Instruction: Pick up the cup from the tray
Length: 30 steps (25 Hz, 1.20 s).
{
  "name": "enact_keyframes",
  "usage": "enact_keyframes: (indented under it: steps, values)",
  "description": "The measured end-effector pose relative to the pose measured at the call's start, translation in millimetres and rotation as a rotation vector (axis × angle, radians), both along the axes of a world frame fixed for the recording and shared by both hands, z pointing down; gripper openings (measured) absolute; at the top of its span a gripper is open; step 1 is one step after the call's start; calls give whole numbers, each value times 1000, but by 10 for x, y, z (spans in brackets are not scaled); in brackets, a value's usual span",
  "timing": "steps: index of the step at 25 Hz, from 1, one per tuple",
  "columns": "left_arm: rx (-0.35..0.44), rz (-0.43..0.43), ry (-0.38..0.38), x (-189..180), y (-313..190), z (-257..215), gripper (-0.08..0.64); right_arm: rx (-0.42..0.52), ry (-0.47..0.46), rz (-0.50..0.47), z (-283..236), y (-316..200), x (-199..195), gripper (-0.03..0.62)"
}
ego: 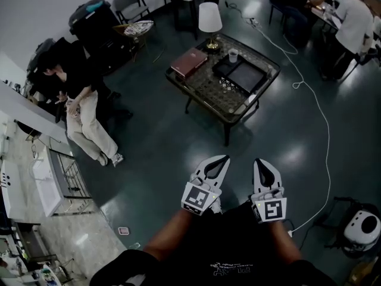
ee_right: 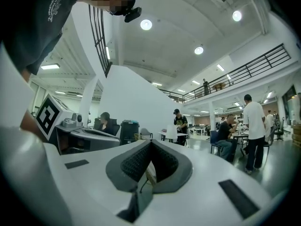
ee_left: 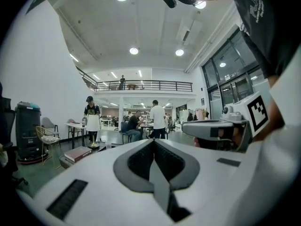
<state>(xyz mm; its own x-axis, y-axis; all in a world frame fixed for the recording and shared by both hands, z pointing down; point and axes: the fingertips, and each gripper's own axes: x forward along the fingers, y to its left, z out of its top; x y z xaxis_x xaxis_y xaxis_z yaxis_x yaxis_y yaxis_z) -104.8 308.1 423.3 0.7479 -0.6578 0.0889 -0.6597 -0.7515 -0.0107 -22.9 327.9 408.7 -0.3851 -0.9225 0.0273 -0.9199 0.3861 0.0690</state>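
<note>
A small clear cup (ego: pixel 233 55) stands on the glass coffee table (ego: pixel 205 91), at the far edge of a black tray (ego: pixel 245 74). Both grippers hover low in the head view, well short of the table and above the dark floor. My left gripper (ego: pixel 224 158) is shut with nothing in it, and my right gripper (ego: pixel 260 161) beside it is shut and empty too. In the left gripper view the shut jaws (ee_left: pixel 154 143) point toward the distant table, where the cup (ee_left: pixel 108 145) shows tiny. The right gripper view shows its tips (ee_right: pixel 150 143) pressed together.
A white lamp (ego: pixel 209 19) and a reddish book (ego: pixel 189 61) share the table. A person (ego: pixel 77 91) sits at the left. More people work at desks at the top right (ego: pixel 352 18). A white cable (ego: pixel 326 130) runs over the floor; a white device (ego: pixel 362 227) stands at the lower right.
</note>
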Motion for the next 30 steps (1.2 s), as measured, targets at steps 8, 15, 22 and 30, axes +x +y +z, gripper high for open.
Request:
enact_keyframes:
  steps: [8,15,22,30]
  values:
    - [-19,8,-11,14,-61,82,9,-34,-5,23,94,-80,37,3]
    - [-30,-29,-28,58,-328,84,9,-24,-28,-12,119,-348,127,3]
    - [-14,-41,-43,255,-664,60,9,-38,-78,-42,130,-720,284,3]
    - [-18,-58,-65,381,-885,87,9,-39,-63,-50,122,-959,452,3]
